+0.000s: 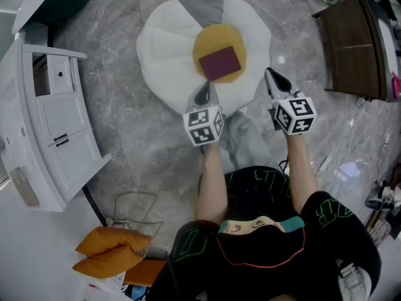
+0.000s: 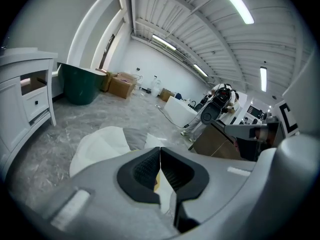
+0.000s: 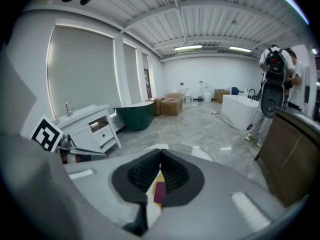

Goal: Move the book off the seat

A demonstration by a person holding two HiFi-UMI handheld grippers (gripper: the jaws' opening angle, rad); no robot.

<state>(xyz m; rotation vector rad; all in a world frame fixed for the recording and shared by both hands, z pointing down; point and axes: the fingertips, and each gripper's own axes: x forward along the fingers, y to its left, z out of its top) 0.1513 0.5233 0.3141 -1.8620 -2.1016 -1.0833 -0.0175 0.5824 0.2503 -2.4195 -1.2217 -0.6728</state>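
Note:
A dark red book (image 1: 219, 63) lies flat on the yellow centre of a round white floor seat (image 1: 163, 49) shaped like a fried egg. My left gripper (image 1: 204, 88) hovers at the seat's near edge, just short of the book, jaws shut and empty (image 2: 160, 158). My right gripper (image 1: 270, 74) is off the seat's right side, also shut with nothing in it (image 3: 160, 163). In the right gripper view a sliver of the book (image 3: 160, 190) shows below the closed jaws. The left gripper view shows the white seat (image 2: 97, 143) ahead.
A white drawer cabinet (image 1: 56, 124) stands at the left and a dark wooden cabinet (image 1: 351, 49) at the right. Orange cushions (image 1: 106, 251) and a wire frame (image 1: 135, 211) lie near my feet. Cables (image 1: 348, 158) run on the marble floor. A green tub (image 3: 132, 115) stands farther off.

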